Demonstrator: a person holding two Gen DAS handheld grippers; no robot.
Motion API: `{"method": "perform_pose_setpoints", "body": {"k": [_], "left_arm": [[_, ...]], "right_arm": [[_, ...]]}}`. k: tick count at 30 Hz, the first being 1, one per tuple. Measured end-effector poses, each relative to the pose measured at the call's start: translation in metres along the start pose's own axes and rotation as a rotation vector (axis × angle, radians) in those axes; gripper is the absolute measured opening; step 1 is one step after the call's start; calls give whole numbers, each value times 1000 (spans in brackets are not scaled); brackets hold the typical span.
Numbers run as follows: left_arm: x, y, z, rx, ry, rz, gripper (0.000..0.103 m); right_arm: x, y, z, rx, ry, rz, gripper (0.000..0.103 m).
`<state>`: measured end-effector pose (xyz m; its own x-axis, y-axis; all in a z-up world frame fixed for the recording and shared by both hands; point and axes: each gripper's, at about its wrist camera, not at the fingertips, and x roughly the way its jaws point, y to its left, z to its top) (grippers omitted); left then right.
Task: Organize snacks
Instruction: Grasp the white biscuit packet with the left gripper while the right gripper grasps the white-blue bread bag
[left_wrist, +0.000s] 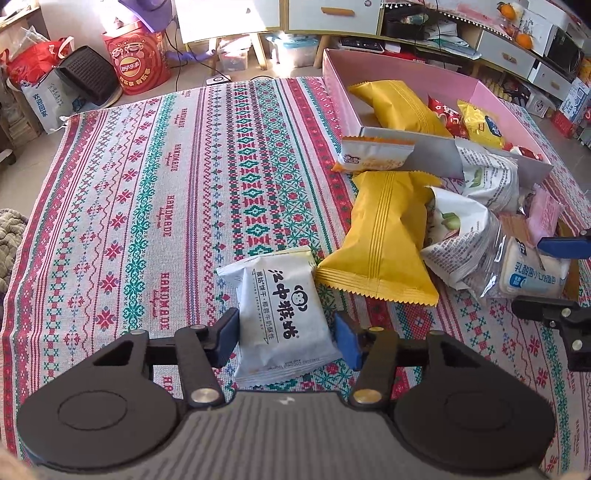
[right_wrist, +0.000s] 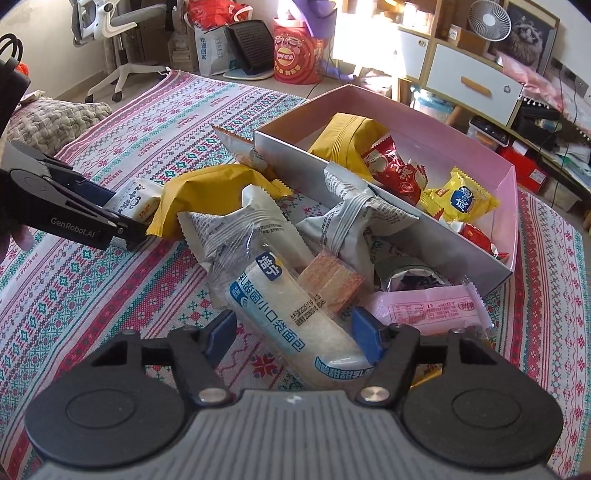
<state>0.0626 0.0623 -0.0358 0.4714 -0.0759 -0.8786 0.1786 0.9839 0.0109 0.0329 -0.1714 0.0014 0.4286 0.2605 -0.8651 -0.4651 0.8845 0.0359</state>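
Note:
A white biscuit packet (left_wrist: 280, 314) with black lettering lies on the patterned cloth, and my left gripper (left_wrist: 288, 339) is shut on it, a blue pad against each side. The right wrist view shows that same gripper (right_wrist: 129, 214) at the left with the packet (right_wrist: 133, 199) in it. My right gripper (right_wrist: 295, 336) is shut on a clear-wrapped bread packet (right_wrist: 284, 310) that lies slantwise at the front of a snack heap. A pink box (right_wrist: 314, 166) beyond the heap holds several yellow and red packets. A long yellow packet (left_wrist: 380, 236) lies between the two grippers.
White crinkled packets (right_wrist: 343, 221), a wafer (right_wrist: 328, 280) and a pink packet (right_wrist: 424, 306) crowd against the box's near wall. An orange-white packet (left_wrist: 369, 153) lies at the box corner. The cloth (left_wrist: 147, 203) stretches bare to the left. Bags, cabinets and a chair stand behind.

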Motion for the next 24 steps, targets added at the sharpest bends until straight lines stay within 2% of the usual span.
{"method": "perform_pose_setpoints", "body": {"k": [4,8,11,14,16,18,21,24], "left_arm": [[-4,1,-4,32,39,-27,60],[-9,0,-11,72,67,-52,60],[-13,-4,-17,120,87,-84,60],[-16,-7,-23,153,92,-98,60],[-16,-8,-25,150,85,-96,62],[-16,-9,-27,154,83,-91,70],[-13,-12,-28,157,85,-52,86],[-12,-8,-28,131,91,-54,87]], "right_arm": [[-4,-3,0,61,52,29,54],[-1,-6,-3,131,135,101,47],[1,-3,-8,154,183,166,47],[1,4,-12,137,185,166,50],[0,8,-13,133,178,162,59],[1,11,-12,123,169,141,68],[3,19,-13,92,165,110,71],[5,21,-14,66,159,80,71]]}}
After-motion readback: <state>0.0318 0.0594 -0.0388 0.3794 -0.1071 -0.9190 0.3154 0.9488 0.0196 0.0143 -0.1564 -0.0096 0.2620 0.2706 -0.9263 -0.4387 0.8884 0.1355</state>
